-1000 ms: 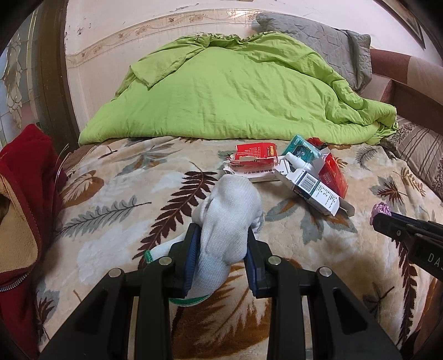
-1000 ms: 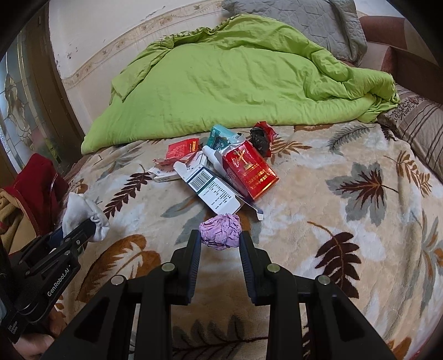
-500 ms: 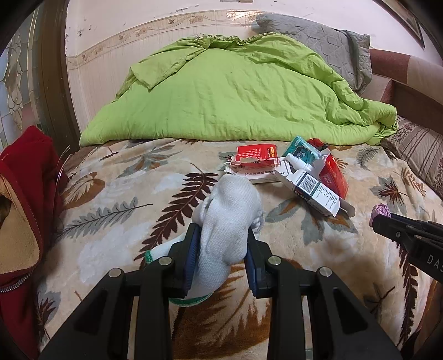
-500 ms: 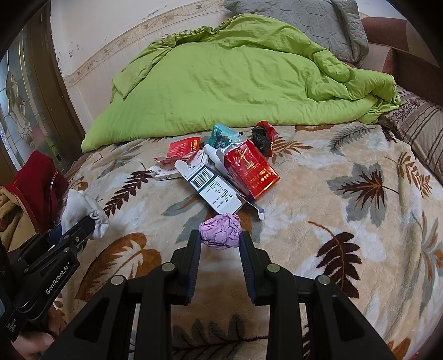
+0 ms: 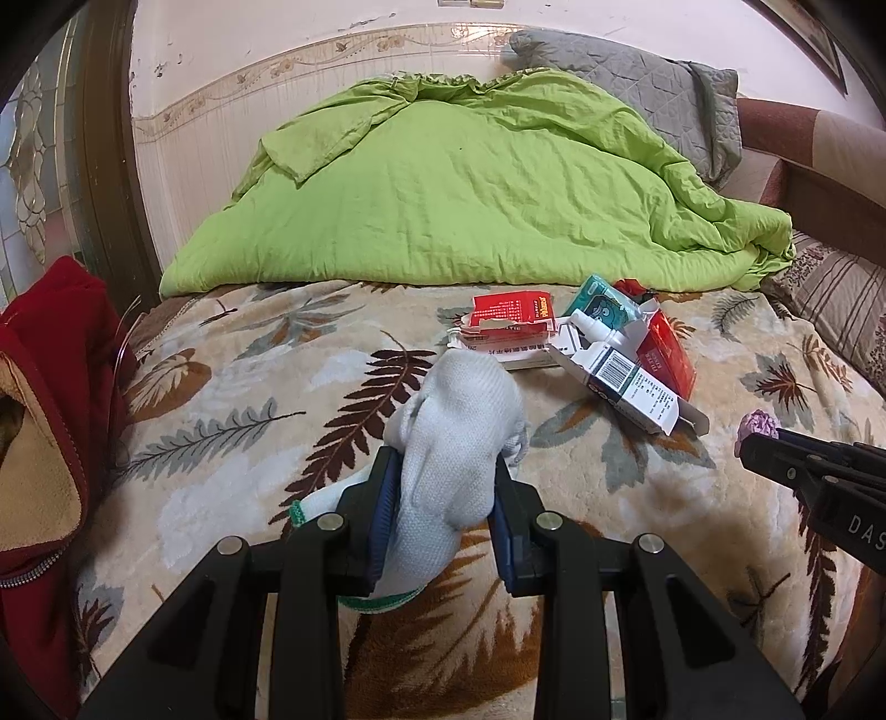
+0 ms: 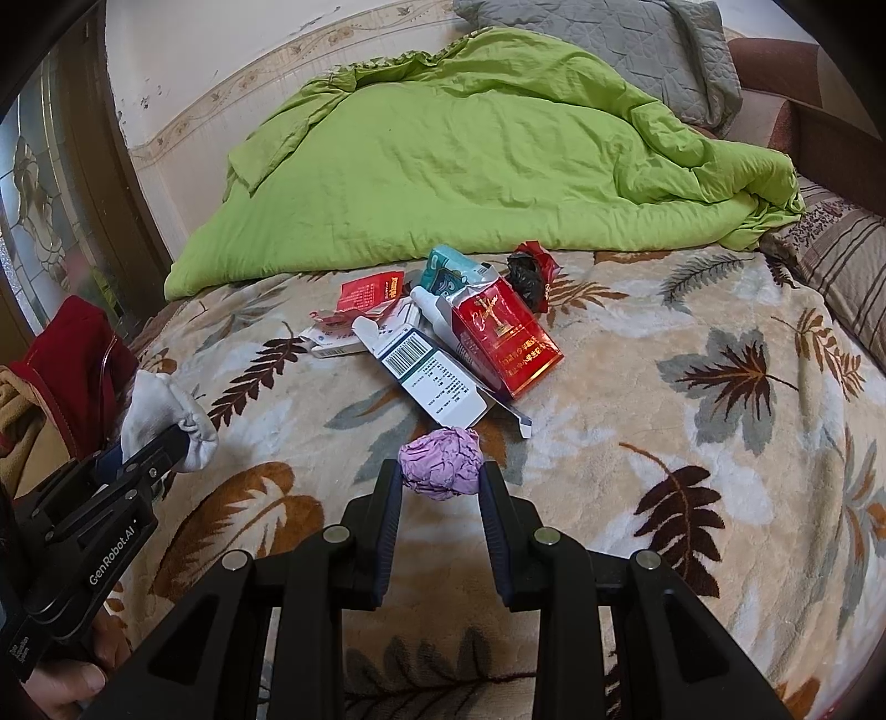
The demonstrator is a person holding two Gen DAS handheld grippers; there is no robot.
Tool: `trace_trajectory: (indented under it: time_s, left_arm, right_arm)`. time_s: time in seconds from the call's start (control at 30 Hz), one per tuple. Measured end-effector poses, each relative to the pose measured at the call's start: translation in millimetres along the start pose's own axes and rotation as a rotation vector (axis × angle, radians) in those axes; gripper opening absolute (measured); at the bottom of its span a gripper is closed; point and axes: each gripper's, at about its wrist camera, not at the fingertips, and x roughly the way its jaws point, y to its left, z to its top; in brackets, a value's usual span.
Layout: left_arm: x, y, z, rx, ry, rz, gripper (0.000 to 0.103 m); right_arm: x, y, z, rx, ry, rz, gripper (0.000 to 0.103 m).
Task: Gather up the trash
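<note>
My left gripper (image 5: 443, 476) is shut on a white knit glove (image 5: 459, 432) and holds it above the leaf-patterned blanket (image 5: 232, 421). My right gripper (image 6: 440, 482) is shut on a crumpled purple paper ball (image 6: 440, 464). The ball (image 5: 757, 425) and the glove (image 6: 160, 410) each show in the other wrist view. Beyond lies a trash pile: a red cigarette pack (image 6: 506, 340), a white barcode box (image 6: 432, 376), a torn red packet (image 6: 368, 293), a teal packet (image 6: 443, 274), a white bottle (image 6: 432, 310) and a dark wrapper (image 6: 529, 271).
A green quilt (image 6: 470, 160) is heaped at the back of the bed, with a grey pillow (image 6: 609, 44) behind it. A red jacket (image 5: 50, 399) lies at the left edge. A striped cushion (image 6: 841, 260) sits at the right.
Both grippers keep their holds. The views have drifted only slightly; nothing on the bed has moved.
</note>
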Motion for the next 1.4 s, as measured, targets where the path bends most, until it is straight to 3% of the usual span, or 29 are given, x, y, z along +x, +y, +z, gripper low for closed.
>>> trace_trajectory:
  time_s: [1.4]
  left_arm:
    - [-1.9, -3.6, 1.5, 0.011, -0.008, -0.005, 0.03]
  right_arm:
    - [1.6, 3.0, 0.1, -0.009, 0.005, -0.002, 0.03]
